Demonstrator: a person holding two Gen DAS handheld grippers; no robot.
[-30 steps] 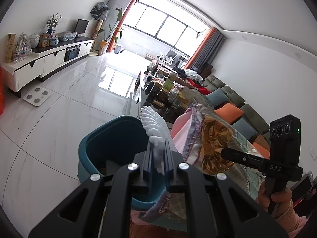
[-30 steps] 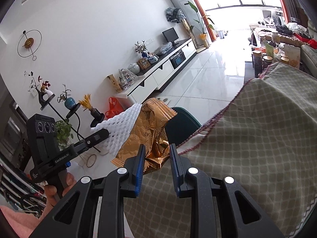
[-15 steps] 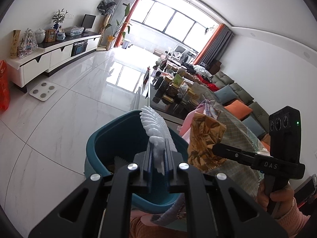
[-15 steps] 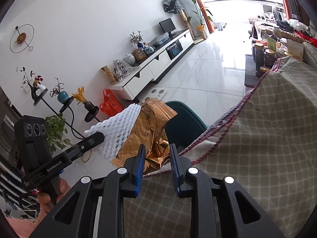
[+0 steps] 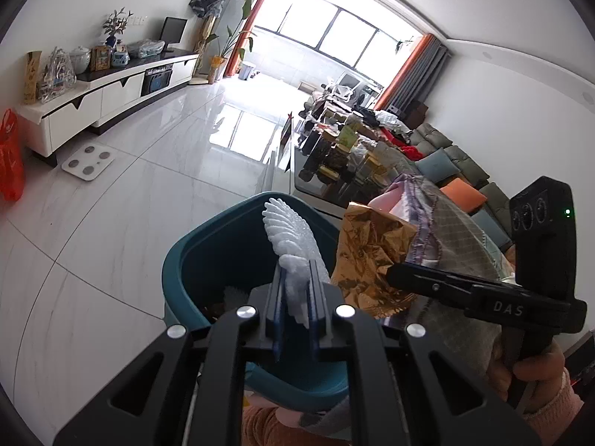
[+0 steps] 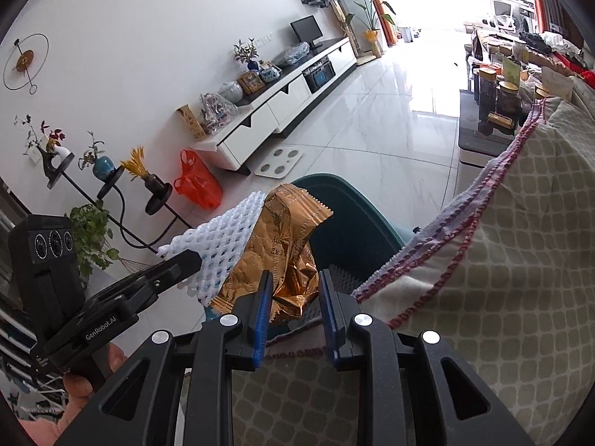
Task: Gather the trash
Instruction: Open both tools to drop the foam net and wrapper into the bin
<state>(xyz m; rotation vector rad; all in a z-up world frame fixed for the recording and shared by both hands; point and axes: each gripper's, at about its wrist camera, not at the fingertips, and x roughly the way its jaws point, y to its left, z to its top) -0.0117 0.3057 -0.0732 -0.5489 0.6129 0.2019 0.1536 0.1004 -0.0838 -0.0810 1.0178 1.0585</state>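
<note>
A teal bin [image 5: 193, 260] stands on the floor just below both grippers. My left gripper [image 5: 295, 282] is shut on a white foam net sleeve [image 5: 288, 230], which stands up over the bin's opening. To its right, my right gripper [image 5: 394, 273] is shut on a crumpled gold foil wrapper [image 5: 368, 252] at the bin's right rim. In the right wrist view the gold wrapper [image 6: 286, 238] sits between the blue pads of the right gripper [image 6: 293, 286], above the bin [image 6: 357, 223]. The foam net [image 6: 219, 241] hangs from the left gripper [image 6: 186, 260] beside it. Some trash lies at the bin's bottom.
A checked cloth [image 6: 502, 260] with red stitching drapes over furniture right beside the bin. A low table crowded with jars [image 5: 334, 148] stands behind it. A white TV cabinet [image 5: 111, 96], a floor scale [image 5: 87, 160] and an orange bag [image 6: 197, 186] lie across the tiled floor.
Both grippers have come forward and lower toward the bin, which now looks larger beneath them. The foam net and gold wrapper stay held.
</note>
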